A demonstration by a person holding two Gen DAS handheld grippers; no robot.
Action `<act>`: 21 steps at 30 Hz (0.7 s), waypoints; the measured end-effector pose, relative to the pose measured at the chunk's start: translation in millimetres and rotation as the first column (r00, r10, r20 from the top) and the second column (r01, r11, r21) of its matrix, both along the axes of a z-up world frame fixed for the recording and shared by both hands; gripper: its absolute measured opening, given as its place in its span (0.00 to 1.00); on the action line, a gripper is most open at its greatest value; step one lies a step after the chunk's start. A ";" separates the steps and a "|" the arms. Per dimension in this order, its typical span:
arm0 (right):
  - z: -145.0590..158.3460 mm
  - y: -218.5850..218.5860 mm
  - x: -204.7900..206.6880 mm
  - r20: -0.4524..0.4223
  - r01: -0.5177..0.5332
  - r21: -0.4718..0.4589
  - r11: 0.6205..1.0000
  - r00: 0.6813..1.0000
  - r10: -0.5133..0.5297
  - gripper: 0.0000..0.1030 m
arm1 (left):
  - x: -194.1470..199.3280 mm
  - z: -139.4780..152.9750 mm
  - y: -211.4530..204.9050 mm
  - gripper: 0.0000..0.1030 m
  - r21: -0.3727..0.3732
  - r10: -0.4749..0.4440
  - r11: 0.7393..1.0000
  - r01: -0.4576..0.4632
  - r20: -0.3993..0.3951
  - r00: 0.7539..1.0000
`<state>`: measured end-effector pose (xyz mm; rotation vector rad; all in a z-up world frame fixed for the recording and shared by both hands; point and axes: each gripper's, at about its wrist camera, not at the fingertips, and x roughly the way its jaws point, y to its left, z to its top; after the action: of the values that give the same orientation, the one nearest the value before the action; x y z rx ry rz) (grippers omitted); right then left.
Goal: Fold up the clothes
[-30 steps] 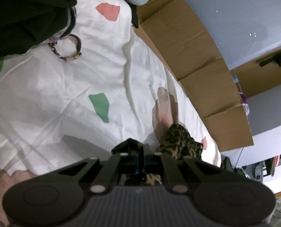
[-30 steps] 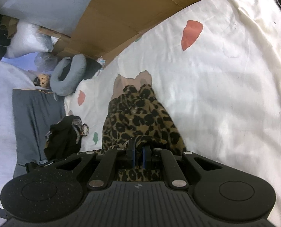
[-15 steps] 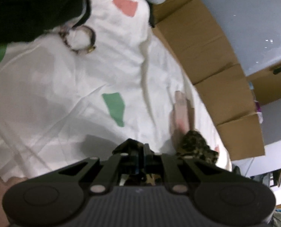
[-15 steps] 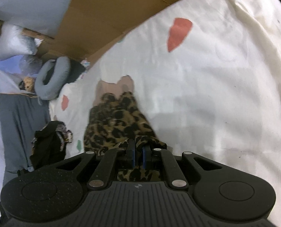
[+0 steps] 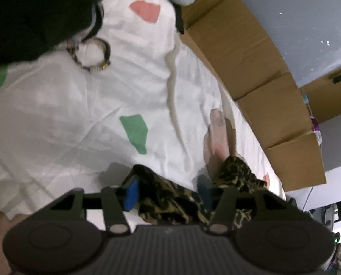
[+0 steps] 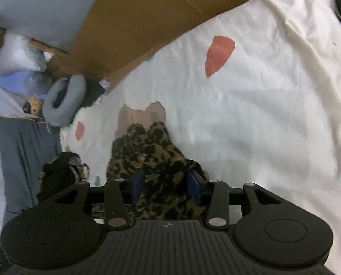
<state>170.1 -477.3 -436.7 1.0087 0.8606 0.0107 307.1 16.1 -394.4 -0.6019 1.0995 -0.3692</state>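
A leopard-print garment [image 5: 237,174] lies bunched on the white bedsheet [image 5: 67,114], with a pale pink part [image 5: 216,135] sticking out at its far end. In the left wrist view my left gripper [image 5: 168,191] is opening, and the cloth lies slack between its blue pads [image 5: 131,192]. In the right wrist view the same garment [image 6: 147,149] runs back under my right gripper [image 6: 166,184]. Its jaws are opening too, with a fold of the print between the pads [image 6: 194,186], which stand apart from it.
A black garment heap [image 5: 32,16] with a looped strap [image 5: 94,55] lies at the sheet's far left. Flattened cardboard [image 5: 250,68] lines the bed's far side. A grey neck pillow [image 6: 65,100], a black bundle [image 6: 60,174] and grey cloth [image 6: 21,160] sit left.
Both grippers were shut on the leopard cloth in the earlier frames. Now both pairs of jaws have spread apart and the cloth rests loose between them.
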 end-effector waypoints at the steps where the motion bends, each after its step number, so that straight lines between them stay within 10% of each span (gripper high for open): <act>1: 2.7 0.6 -2.6 0.007 0.001 0.004 1.000 1.000 -0.001 0.47 | -2.4 4.4 -0.2 0.57 -0.002 -0.004 1.000 0.004 0.007 1.000; 21: 7.4 70.3 0.9 -0.034 -0.212 -0.174 0.962 0.977 0.209 0.47 | -43.8 -5.8 -44.6 0.54 -0.006 -0.185 0.983 0.185 -0.011 0.983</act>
<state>170.9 -406.9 -429.3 0.7485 0.9630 0.1059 263.3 -28.6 -400.3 -0.5081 1.1694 -0.5296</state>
